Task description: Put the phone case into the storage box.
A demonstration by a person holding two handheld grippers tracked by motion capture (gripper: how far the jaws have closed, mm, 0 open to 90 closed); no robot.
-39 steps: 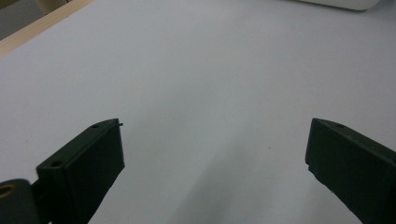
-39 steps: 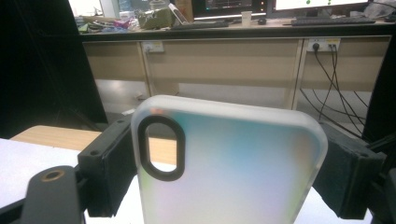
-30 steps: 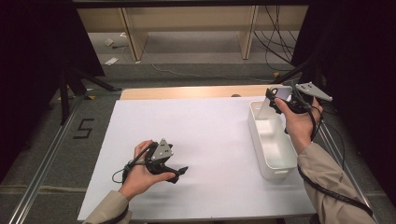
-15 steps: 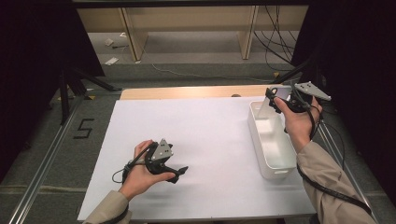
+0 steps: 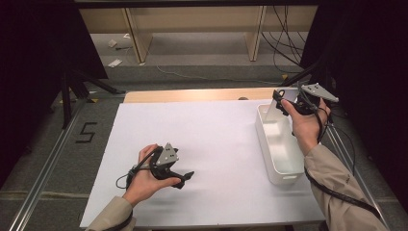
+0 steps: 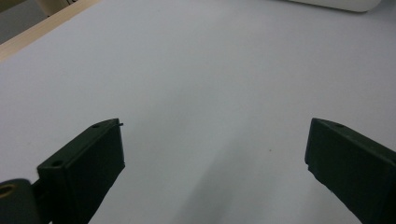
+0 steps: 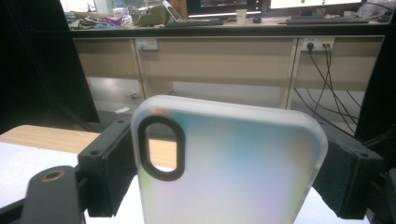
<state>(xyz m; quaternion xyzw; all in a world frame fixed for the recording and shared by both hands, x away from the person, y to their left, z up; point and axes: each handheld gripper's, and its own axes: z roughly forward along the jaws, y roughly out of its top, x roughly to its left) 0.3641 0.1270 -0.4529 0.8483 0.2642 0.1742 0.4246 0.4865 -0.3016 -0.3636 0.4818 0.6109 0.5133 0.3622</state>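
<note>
My right gripper (image 5: 281, 102) is raised over the far end of the white bin (image 5: 269, 156) and is shut on a translucent phone case (image 5: 273, 109). In the right gripper view the phone case (image 7: 233, 163) stands upright between both jaws, its oval camera cutout at upper left. My left gripper (image 5: 185, 178) rests low over the white table sheet (image 5: 211, 139) at the front left, open. In the left gripper view its jaws stand wide apart over the bare sheet (image 6: 210, 84), with the left gripper (image 6: 215, 158) holding nothing.
The long white bin looks empty inside. A strip of bare wood (image 5: 192, 95) runs along the table's far edge. Beyond it stand wooden desk legs (image 5: 134, 36) and hanging cables (image 5: 284, 43). A "5" mark (image 5: 86, 132) sits on the floor at left.
</note>
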